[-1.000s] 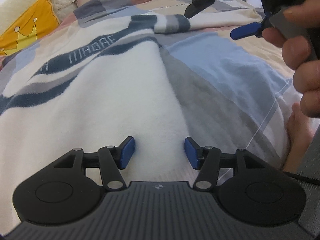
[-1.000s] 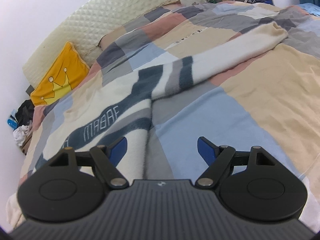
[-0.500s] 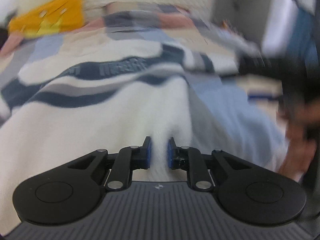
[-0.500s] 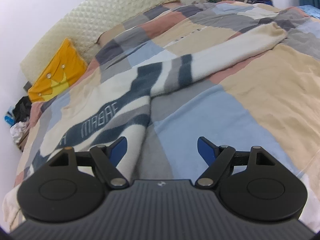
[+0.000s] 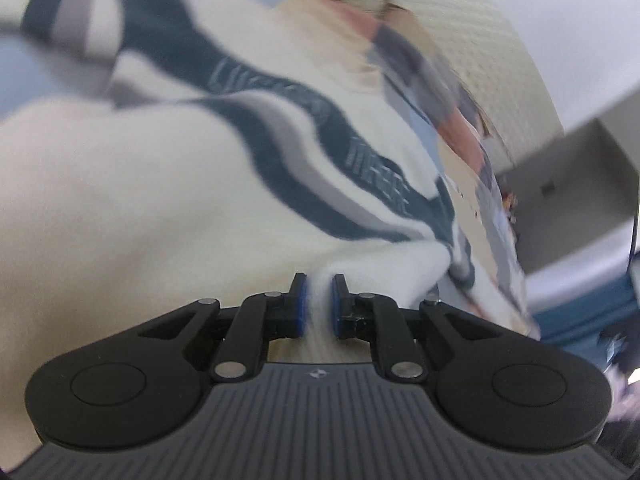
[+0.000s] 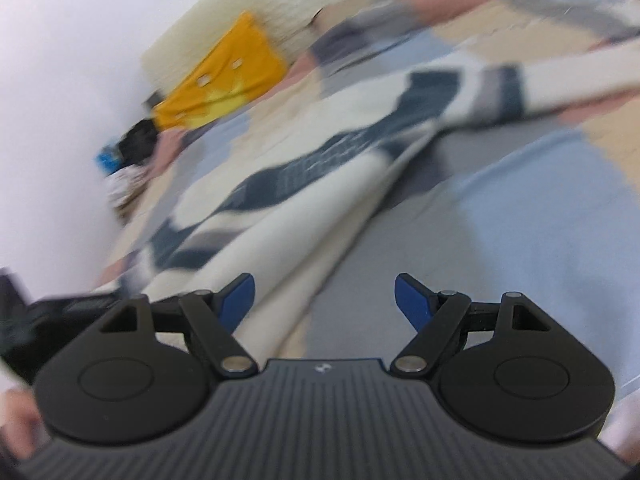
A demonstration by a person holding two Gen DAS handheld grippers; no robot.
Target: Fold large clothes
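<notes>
Patchwork bedding (image 6: 540, 200) carries the white, navy-banded sweater (image 5: 160, 200). A second ago the left gripper (image 5: 318, 300) stood wide over it; now its jaws are closing on a pinch of white hem, so the fold can start. The right gripper (image 6: 324, 292) stays wide, sweater edge just inside its left finger.

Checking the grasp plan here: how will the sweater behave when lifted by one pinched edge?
Likely floppy: the sweater bunches into a soft ridge where the left claw, closing, pinches it, and its edge creases loosely on the bed. Probably not slippery, since the knit looks fuzzy. The unheld part, sleeve included, would probably sag and drag.
</notes>
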